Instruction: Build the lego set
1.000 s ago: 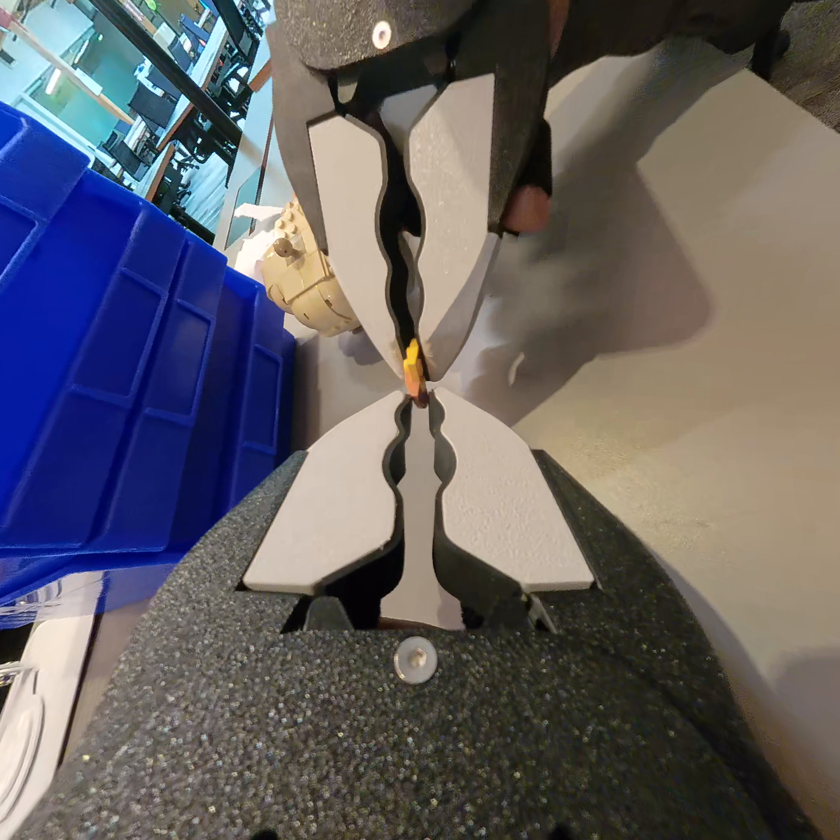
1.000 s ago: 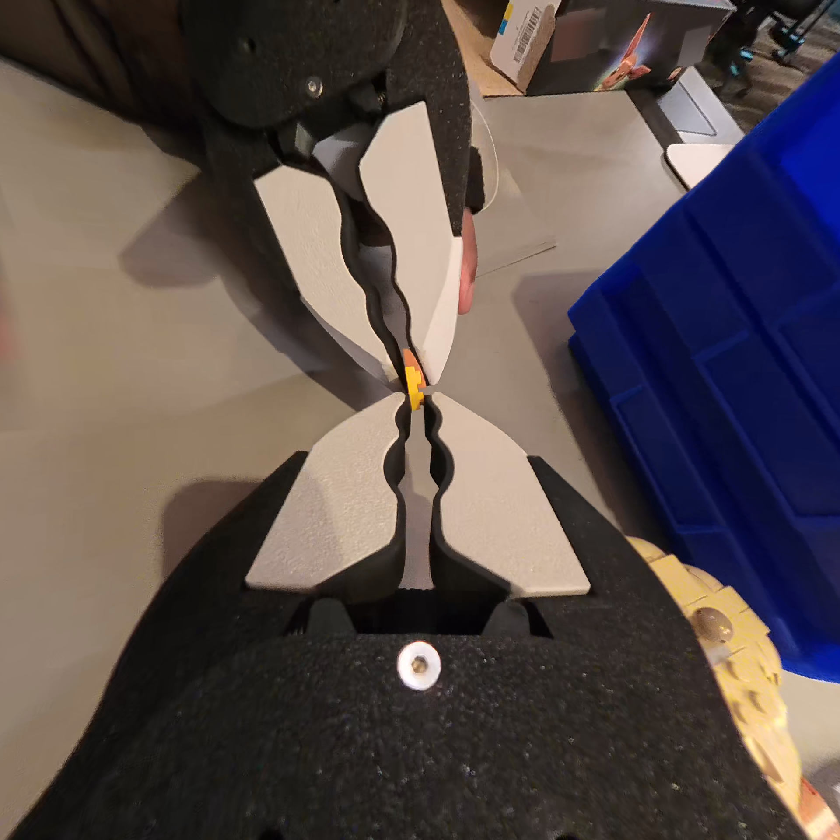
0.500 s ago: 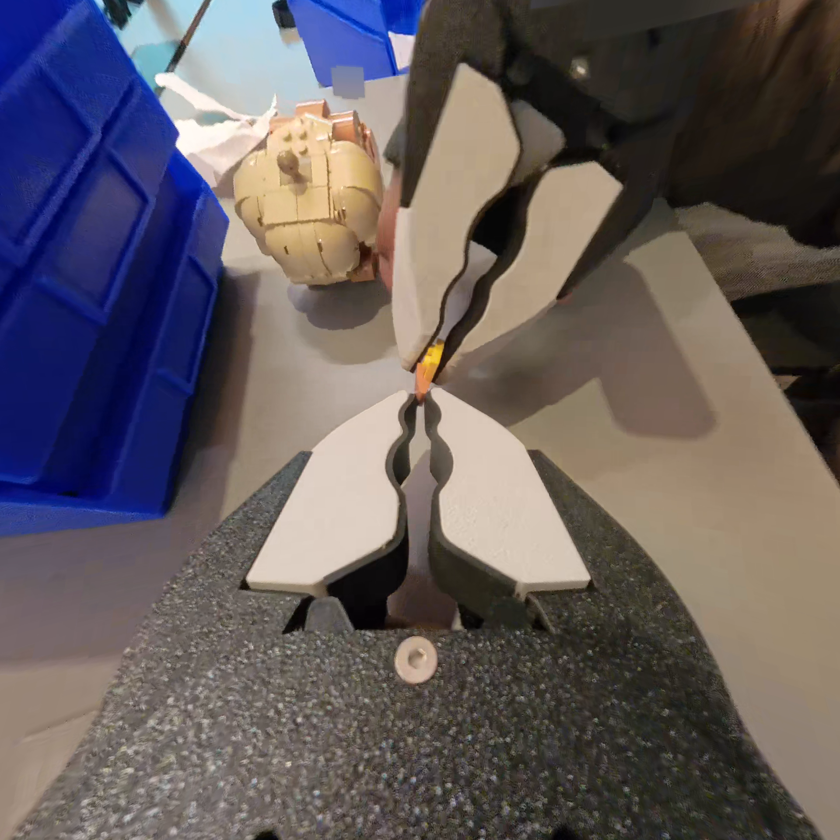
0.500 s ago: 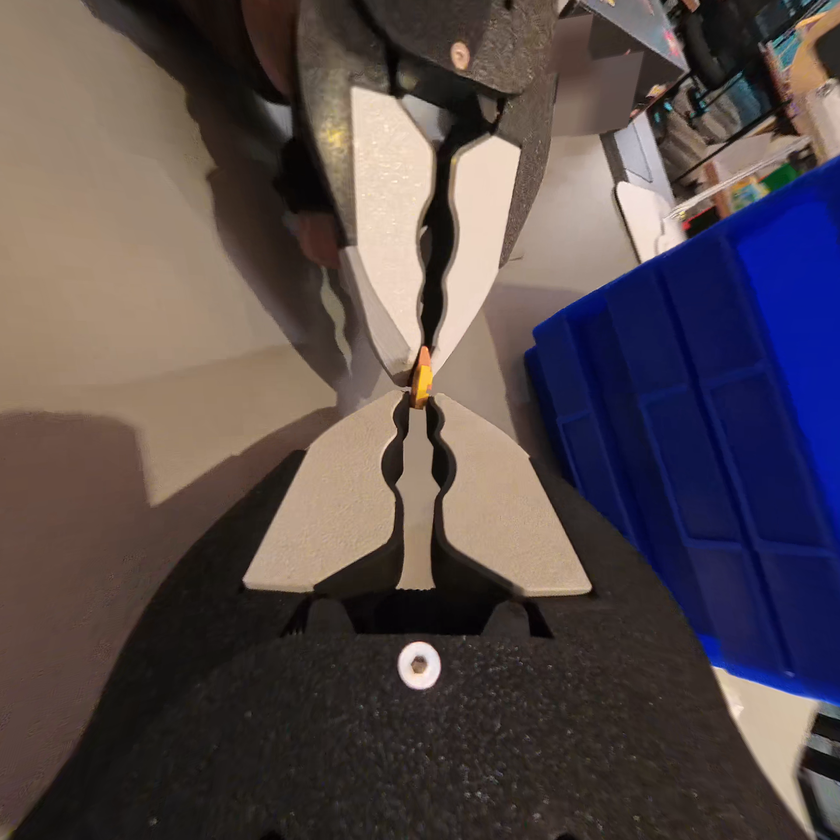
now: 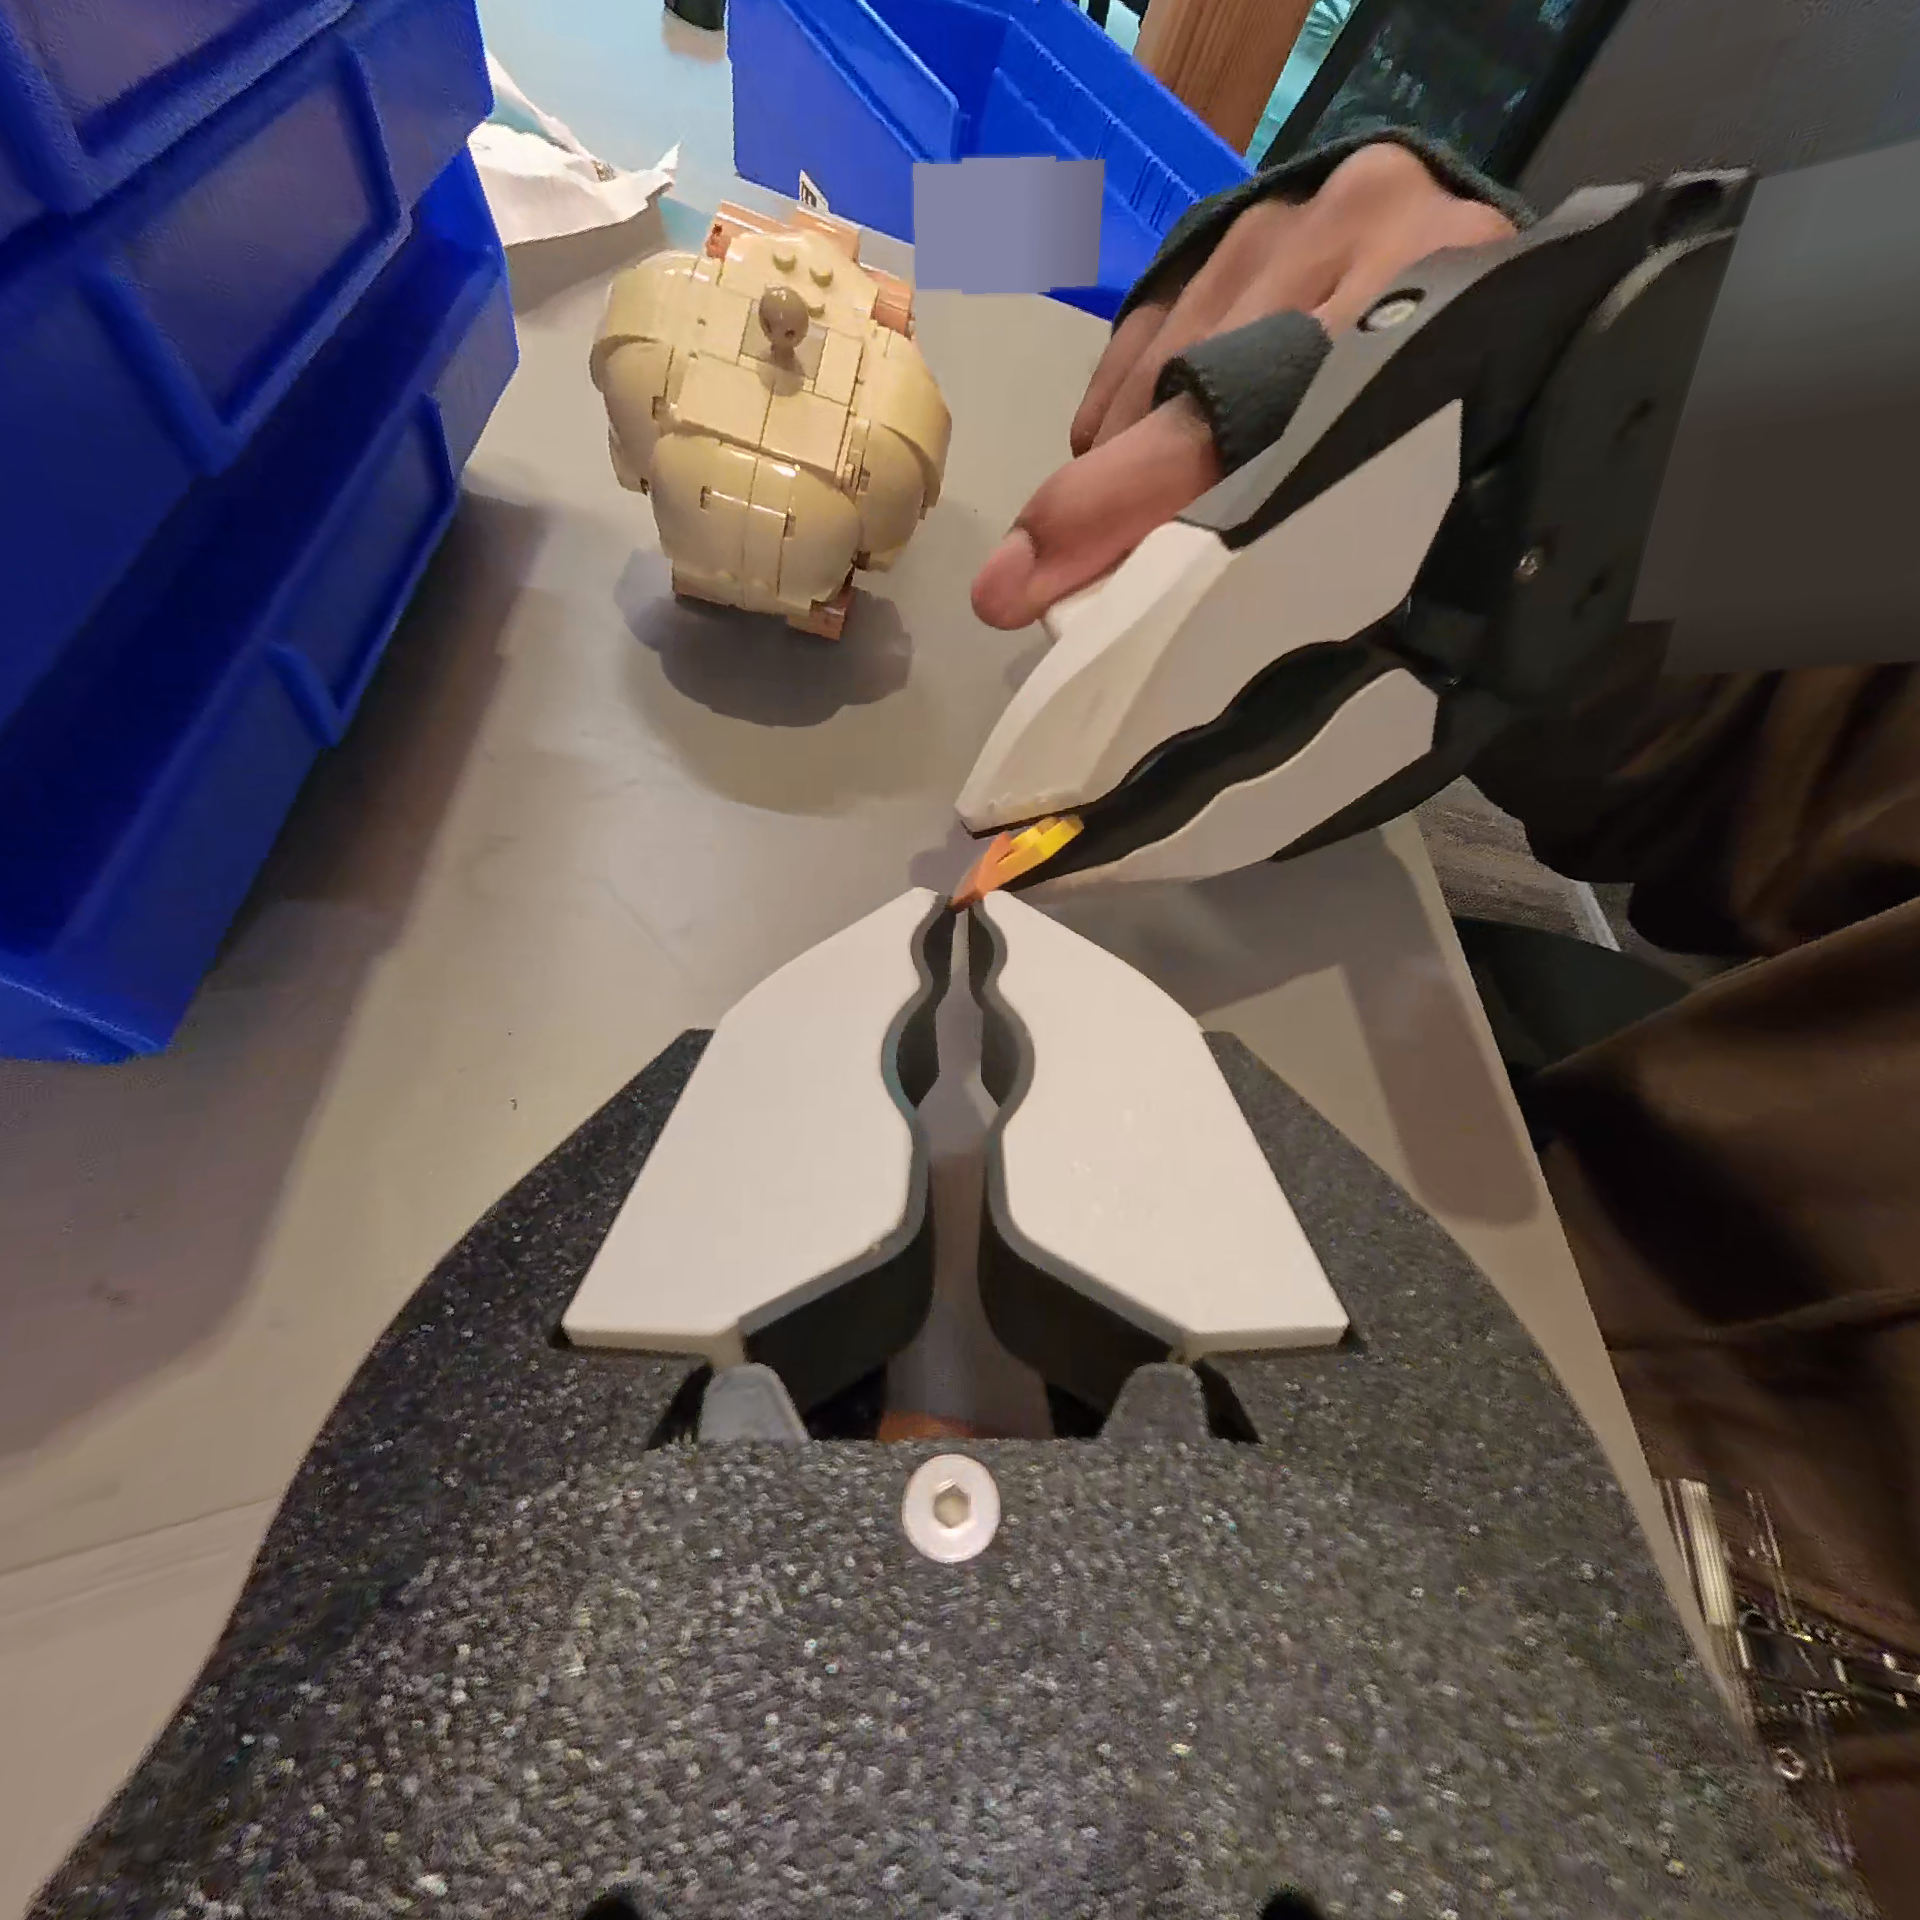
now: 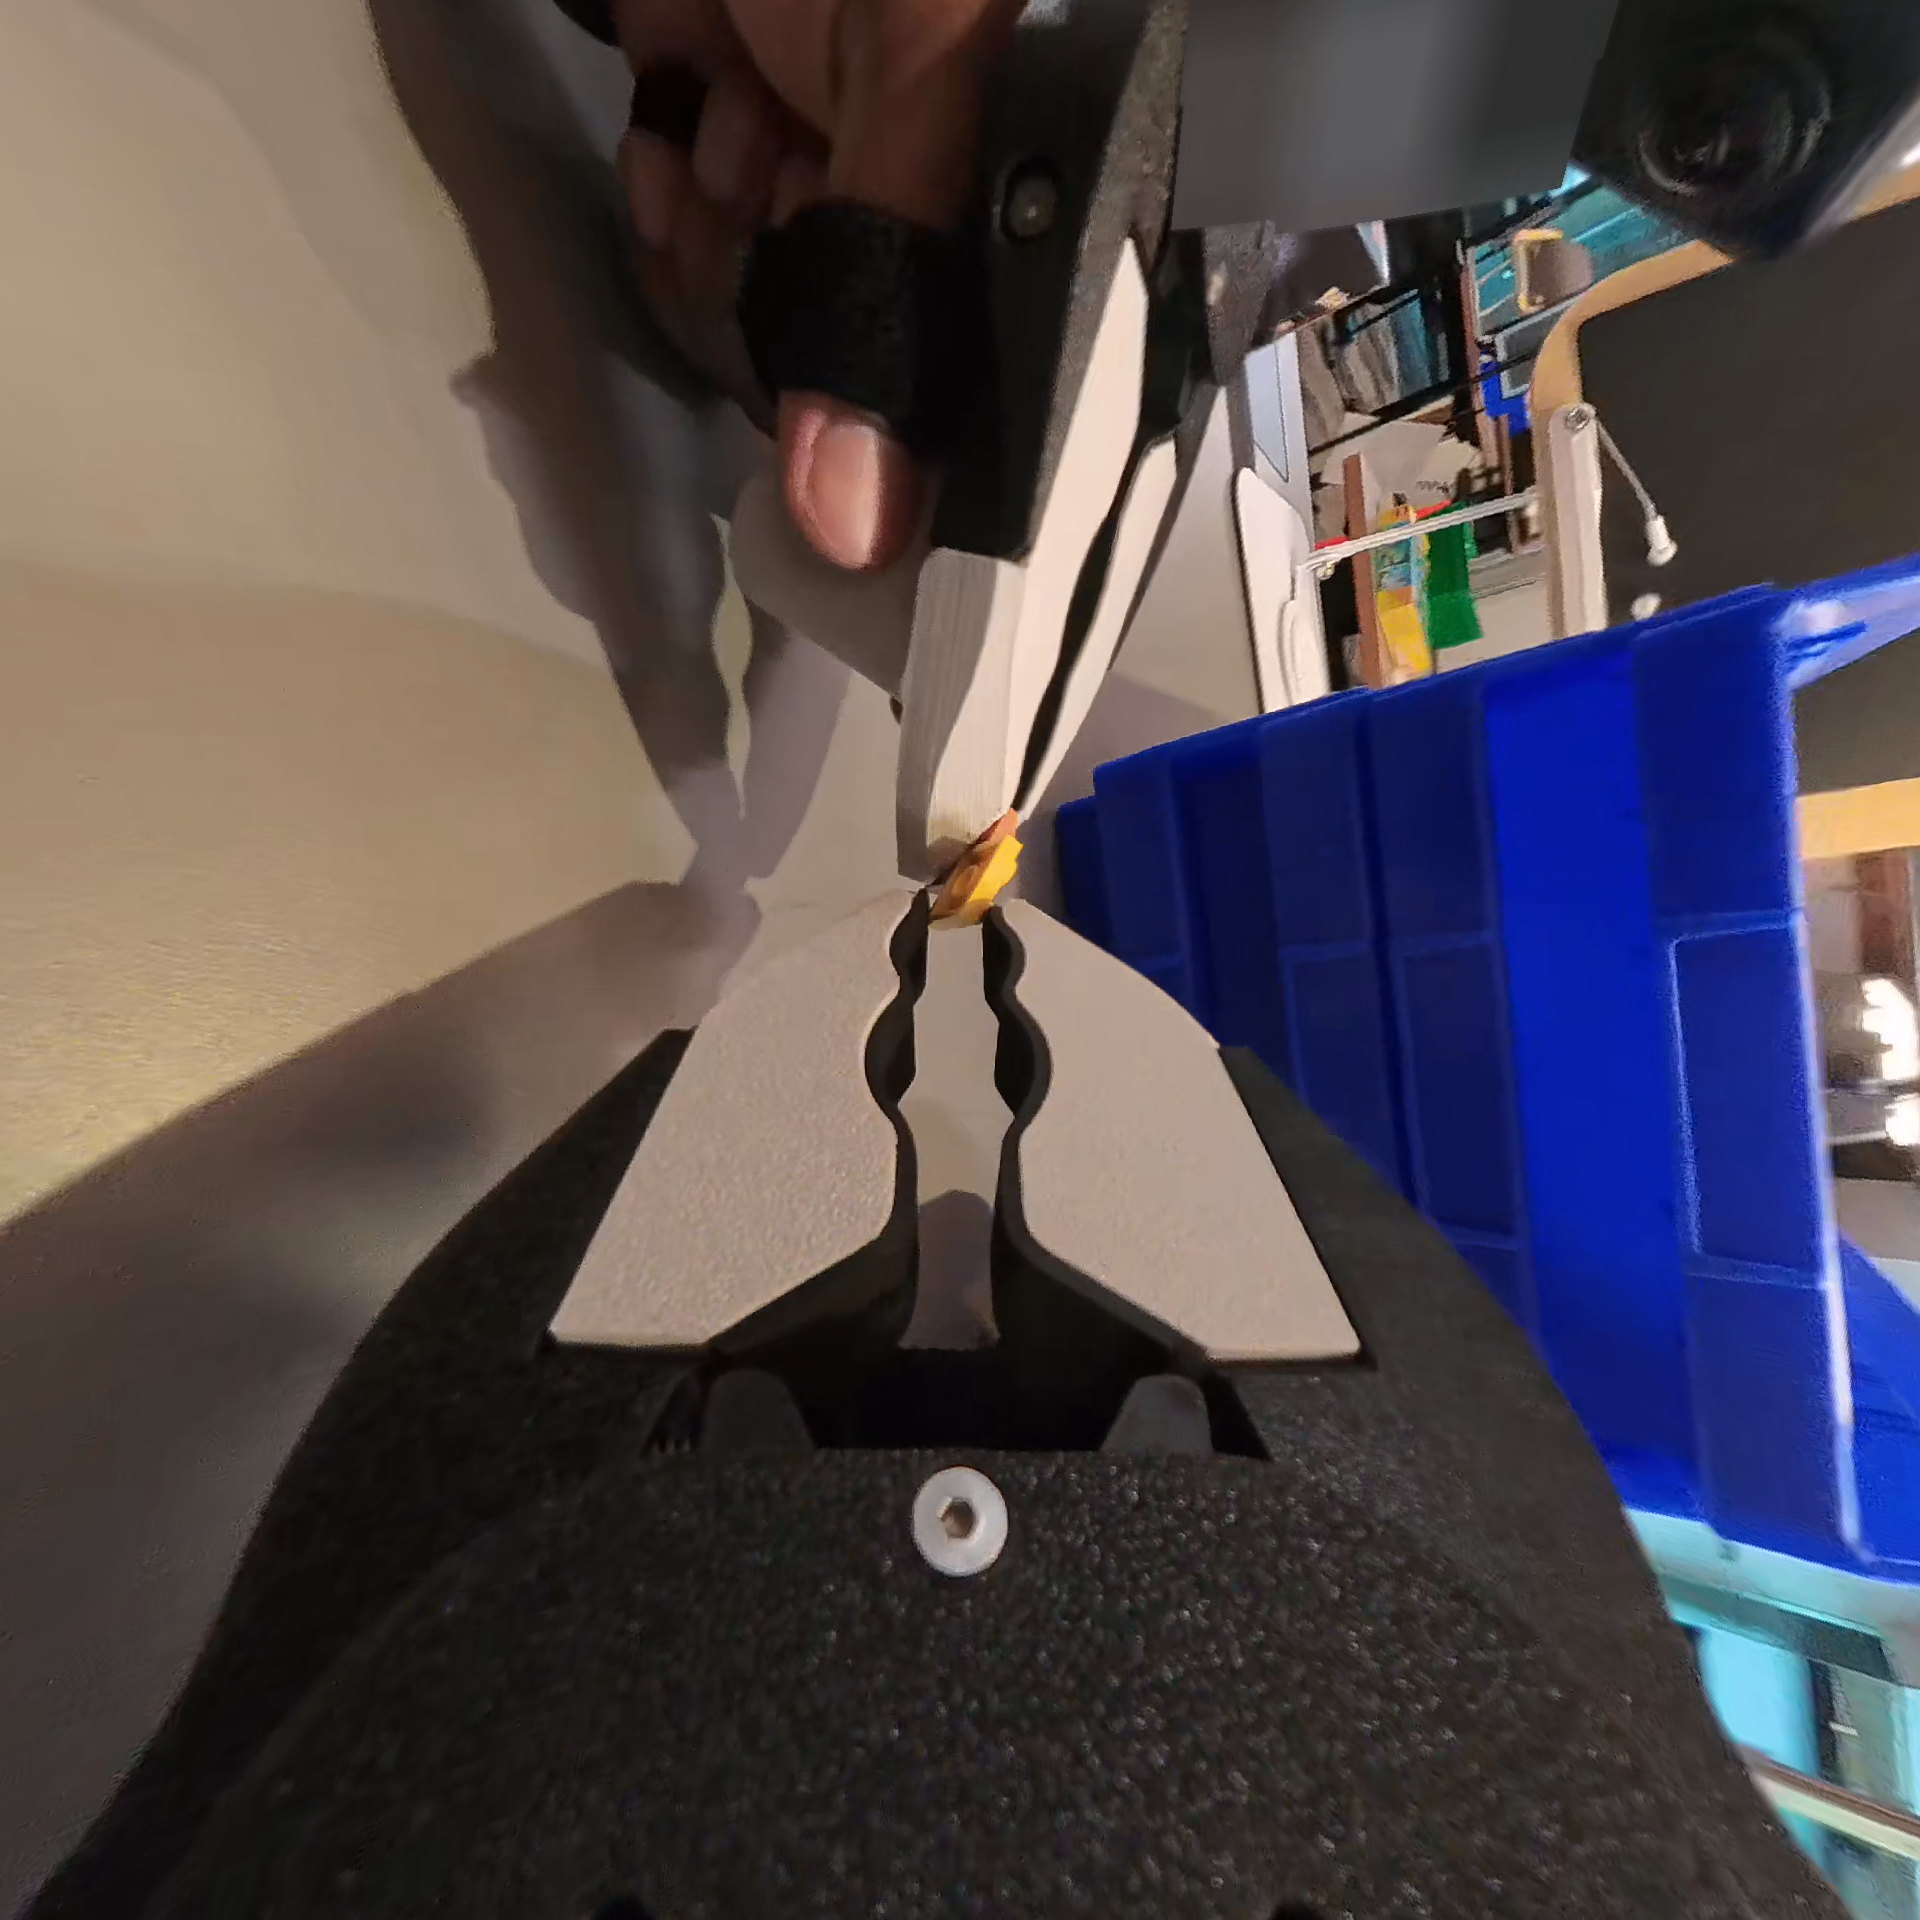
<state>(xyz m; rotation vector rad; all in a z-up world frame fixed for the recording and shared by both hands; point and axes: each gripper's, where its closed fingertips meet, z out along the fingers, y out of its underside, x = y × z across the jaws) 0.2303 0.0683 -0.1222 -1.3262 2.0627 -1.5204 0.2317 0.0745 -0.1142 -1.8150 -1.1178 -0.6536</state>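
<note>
since a second ago my right claw (image 5: 1023, 831) has swung from head-on to my right, and the tan lego body (image 5: 769, 436) now stands in full view beside the blue bins (image 5: 208, 499). both claws are clenched on one small joined piece, held in the air above the worktop (image 5: 582, 852). my left claw (image 5: 948, 906) pinches the orange tip (image 5: 975, 883); my right claw grips the yellow brick (image 6: 975, 871). the piece's long axis runs from my left claw up and rightward into the right claw. the tan body lies ahead-left, nearer my left claw.
</note>
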